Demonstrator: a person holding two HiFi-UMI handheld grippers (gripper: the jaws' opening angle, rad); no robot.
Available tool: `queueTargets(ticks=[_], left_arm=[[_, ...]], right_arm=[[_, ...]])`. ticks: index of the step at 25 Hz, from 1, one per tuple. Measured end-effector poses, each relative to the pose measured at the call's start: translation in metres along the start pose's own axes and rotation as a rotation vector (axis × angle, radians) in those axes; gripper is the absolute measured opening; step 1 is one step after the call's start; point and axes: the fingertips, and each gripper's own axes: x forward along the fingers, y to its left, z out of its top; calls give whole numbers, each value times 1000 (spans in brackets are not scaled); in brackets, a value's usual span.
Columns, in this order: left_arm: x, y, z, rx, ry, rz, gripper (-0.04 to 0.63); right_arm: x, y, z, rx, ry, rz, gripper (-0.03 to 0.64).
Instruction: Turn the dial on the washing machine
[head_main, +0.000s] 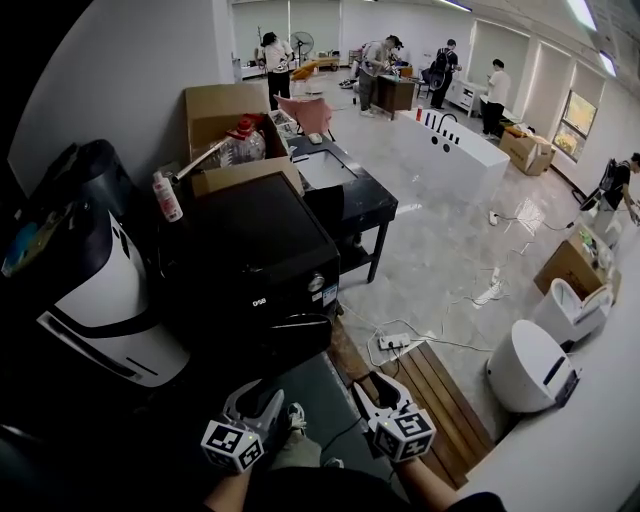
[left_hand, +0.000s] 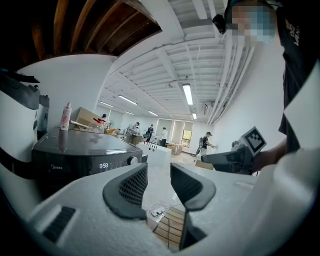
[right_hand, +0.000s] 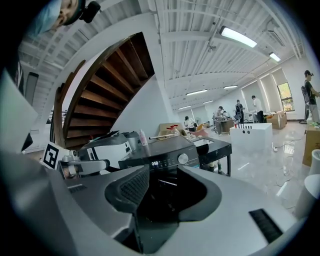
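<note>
The black washing machine (head_main: 255, 240) stands ahead of me, its round silver dial (head_main: 316, 284) on the front panel beside a lit display. My left gripper (head_main: 262, 398) and right gripper (head_main: 372, 388) hover low in front of it, apart from the machine. In the left gripper view the left gripper (left_hand: 159, 175) is open and empty, with the dial (left_hand: 132, 160) to its left and the right gripper (left_hand: 220, 159) to its right. In the right gripper view the right gripper (right_hand: 164, 175) is open and empty, with the dial (right_hand: 183, 159) just above its gap and the left gripper (right_hand: 95, 166) at left.
A white and black appliance (head_main: 110, 300) stands left of the machine. Cardboard boxes (head_main: 225, 115) and a spray bottle (head_main: 167, 196) sit behind it, a black table (head_main: 360, 200) to its right. A power strip (head_main: 395, 341) with cables, a wooden platform (head_main: 445, 400) and white toilets (head_main: 530, 365) occupy the floor.
</note>
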Motion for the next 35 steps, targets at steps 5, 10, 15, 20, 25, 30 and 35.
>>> queueTargets(ticks=[5,10,15,20,25,30,35], left_arm=[[23,23,12,12,0,-4,137],[46,51,19,13,14,-2,137],[66,77,22,15,24,-4,137],[81,97,22,8,39,1,137],[95,111,19,-6,49,6,137],[105,124,13,-28,64,14,137],[110,139,10,-46,77,39,137]], right_arm=[[35,-11,5,-22,24,3,153],[77,-21,8,-31,46,13,153],[124,-33,15,-64,55,24,153],[166,-43,19,-110,77,33,155],[206,-54,20,-180,109,43,174],[244,-67,16,-207,153,51,196],[280,-80,12,-219,188,44,228]])
